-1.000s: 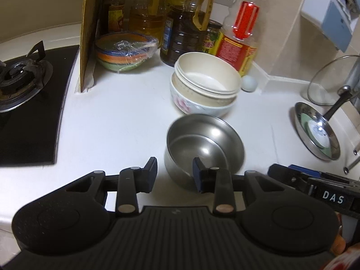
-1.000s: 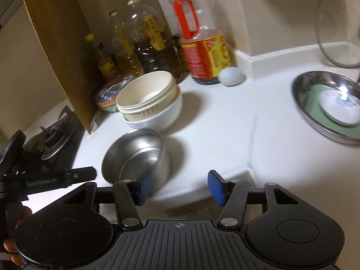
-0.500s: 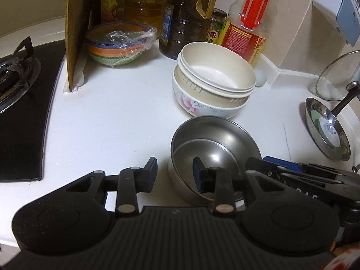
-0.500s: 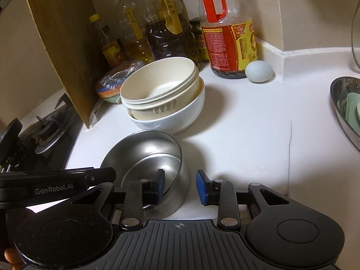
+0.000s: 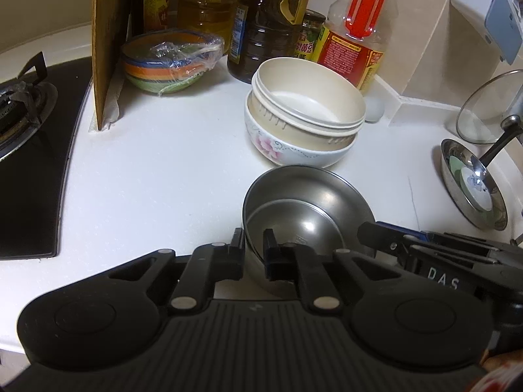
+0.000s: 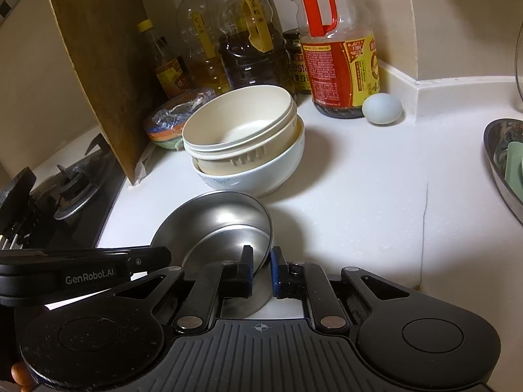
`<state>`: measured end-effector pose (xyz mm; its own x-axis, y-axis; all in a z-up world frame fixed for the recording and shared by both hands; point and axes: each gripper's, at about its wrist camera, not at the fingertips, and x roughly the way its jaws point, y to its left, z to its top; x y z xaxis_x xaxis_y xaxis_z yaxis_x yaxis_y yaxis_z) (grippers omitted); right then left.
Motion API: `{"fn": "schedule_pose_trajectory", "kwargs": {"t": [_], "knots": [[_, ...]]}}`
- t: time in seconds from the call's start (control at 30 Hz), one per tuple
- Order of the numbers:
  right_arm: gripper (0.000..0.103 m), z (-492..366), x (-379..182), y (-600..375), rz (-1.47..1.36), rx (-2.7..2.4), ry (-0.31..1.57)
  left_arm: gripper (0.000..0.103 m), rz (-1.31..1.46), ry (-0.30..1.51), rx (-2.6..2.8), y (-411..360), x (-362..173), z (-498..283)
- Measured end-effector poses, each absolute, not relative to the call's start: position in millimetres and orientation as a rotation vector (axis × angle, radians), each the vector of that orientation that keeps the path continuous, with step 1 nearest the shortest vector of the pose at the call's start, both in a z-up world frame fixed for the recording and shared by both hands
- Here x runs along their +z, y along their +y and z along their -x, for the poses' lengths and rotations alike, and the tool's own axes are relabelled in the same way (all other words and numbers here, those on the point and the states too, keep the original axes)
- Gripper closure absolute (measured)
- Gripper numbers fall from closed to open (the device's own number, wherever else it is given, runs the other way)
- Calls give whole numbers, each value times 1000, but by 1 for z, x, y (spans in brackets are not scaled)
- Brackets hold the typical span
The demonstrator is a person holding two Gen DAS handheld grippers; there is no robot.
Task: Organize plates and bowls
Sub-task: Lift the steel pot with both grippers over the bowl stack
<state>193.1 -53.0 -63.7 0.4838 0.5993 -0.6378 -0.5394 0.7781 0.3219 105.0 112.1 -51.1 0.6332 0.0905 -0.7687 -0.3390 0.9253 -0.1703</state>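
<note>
My left gripper: jaws narrowed onto near-left rim of steel bowl, one finger outside wall, one inside. My right gripper: jaws pinching bowl's right rim likewise. Steel bowl sits on table, just before stacked cream bowls nested in floral bowl.

Step in hand, by my judgement: two-sided grasp secured before lift.

Next move calls for level, synchronised raise, then centring over cream stack before lowering.

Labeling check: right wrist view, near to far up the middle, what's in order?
Right gripper → steel bowl → stacked cream and white bowls → oil bottles at the wall.
</note>
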Motion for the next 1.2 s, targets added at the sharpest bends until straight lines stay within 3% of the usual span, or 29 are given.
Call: {"fn": "schedule_pose_trajectory", "kwargs": {"t": [1.2], "knots": [[93,-178,0,-77,-143,746,705,93,321,687,212,105,15,-77]]}}
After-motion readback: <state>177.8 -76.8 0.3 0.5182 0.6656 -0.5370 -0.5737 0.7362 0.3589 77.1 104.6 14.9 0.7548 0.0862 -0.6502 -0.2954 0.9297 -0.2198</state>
